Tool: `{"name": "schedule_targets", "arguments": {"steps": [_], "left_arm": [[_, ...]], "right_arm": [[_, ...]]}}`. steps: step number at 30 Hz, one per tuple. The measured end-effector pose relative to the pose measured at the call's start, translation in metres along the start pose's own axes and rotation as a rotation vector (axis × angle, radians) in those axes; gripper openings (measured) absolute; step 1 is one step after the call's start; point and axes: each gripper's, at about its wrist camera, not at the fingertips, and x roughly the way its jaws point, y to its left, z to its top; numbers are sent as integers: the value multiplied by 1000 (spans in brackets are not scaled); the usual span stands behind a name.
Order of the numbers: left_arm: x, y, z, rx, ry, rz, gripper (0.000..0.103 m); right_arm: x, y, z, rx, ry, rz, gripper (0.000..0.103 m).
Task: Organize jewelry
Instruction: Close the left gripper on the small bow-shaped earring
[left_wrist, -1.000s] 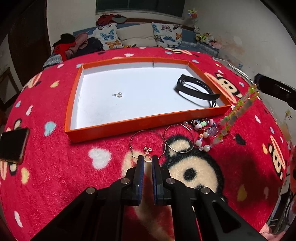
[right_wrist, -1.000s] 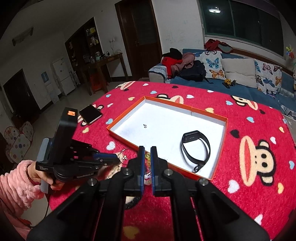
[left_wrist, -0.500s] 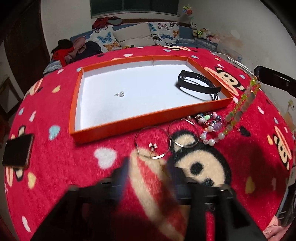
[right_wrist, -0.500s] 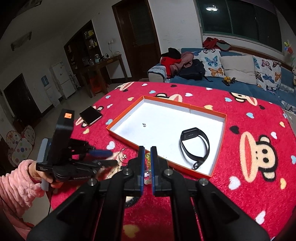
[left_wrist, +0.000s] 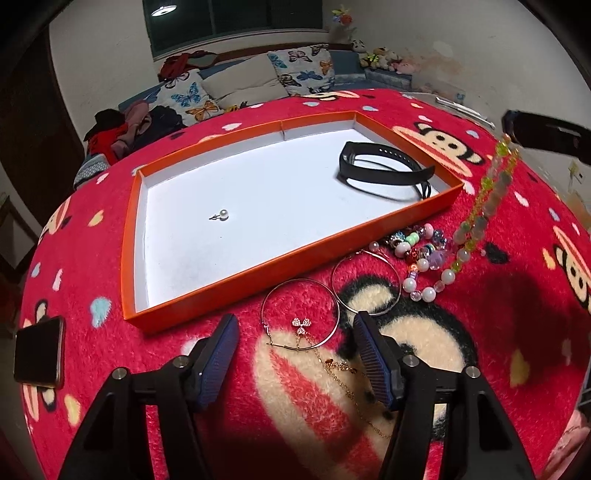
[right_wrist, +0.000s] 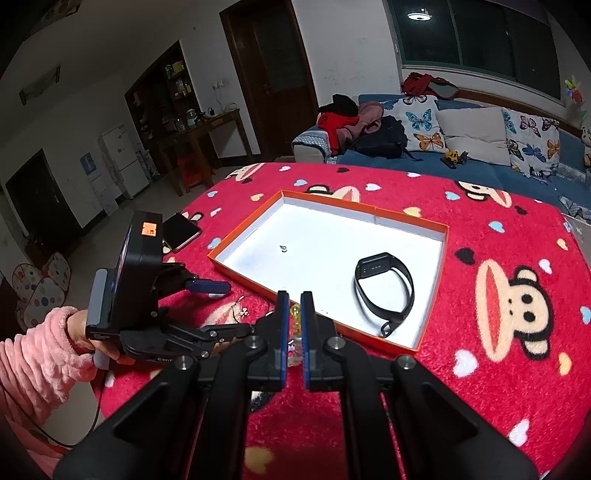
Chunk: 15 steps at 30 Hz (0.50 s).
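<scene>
Step in hand: the left hand-held gripper (left_wrist: 295, 343) hovers low with its pads spread wide on either side of a hoop earring (left_wrist: 300, 318) that has a small flower charm and a gold chain. This reads as lining up a pick.
Right side: the right hand-held gripper (right_wrist: 291, 317) is pressed together on a green-and-white bead strand (left_wrist: 484, 206), which hangs lifted beside the tray.
Tray: an orange-walled tray (left_wrist: 127, 258) with a white floor holds a pearl stud (left_wrist: 222, 214) and a black wristband (left_wrist: 380, 171), well apart.
Left out: a second hoop (left_wrist: 365, 282) and a pile of coloured beads (left_wrist: 421, 251), just outside the tray's near wall.
Next move, as a judgement: lower and close on the thin hoop wire; the plush pile may make that hard.
Surface: a bench under a red fleece monkey-print cover (left_wrist: 480, 332); a phone (left_wrist: 37, 352) lies at its left edge.
Room: dim living room, sofa with butterfly cushions (right_wrist: 421, 122), dark door, night window.
</scene>
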Motion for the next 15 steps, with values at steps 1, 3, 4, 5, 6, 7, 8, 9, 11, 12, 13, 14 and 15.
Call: {"name": "schedule_targets", "arguments": {"steps": [1, 3, 4, 5, 6, 7, 8, 9, 11, 12, 13, 14, 15], "left_arm": [[2, -1, 0, 3, 2, 0, 61], [4, -1, -1, -3, 1, -9, 59], [4, -2, -2, -3, -2, -12, 56], [5, -2, -2, -1, 0, -9, 55], [4, -3, -3, 0, -5, -12, 55], [1, -3, -5, 0, -12, -18, 52], [-2, -3, -6, 0, -20, -22, 50], [-4, -3, -7, 0, -28, -29, 47], [-8, -2, -8, -5, -34, -37, 39], [-7, -2, -8, -7, -34, -41, 33], [-7, -1, -8, -8, -33, -42, 29], [-6, -1, -7, -11, -31, -40, 28], [-4, 0, -7, -13, -31, -38, 26]], "right_arm": [[1, -1, 0, 5, 2, 0, 6], [2, -2, -1, 13, 4, 3, 7], [2, -3, -1, 15, 6, 5, 7], [3, -3, -1, 13, 7, 5, 7], [3, -2, -1, 10, 8, 3, 7], [3, -2, -1, 9, 9, 4, 7], [3, -2, -1, 8, 8, 6, 6], [2, -3, -1, 6, 6, 5, 7], [3, -3, 0, 10, 4, 6, 7], [3, -4, 0, 13, 3, 8, 7], [4, -4, 0, 15, 1, 9, 7], [5, -4, 0, 16, 1, 11, 7], [6, -4, 1, 18, 0, 14, 7]]}}
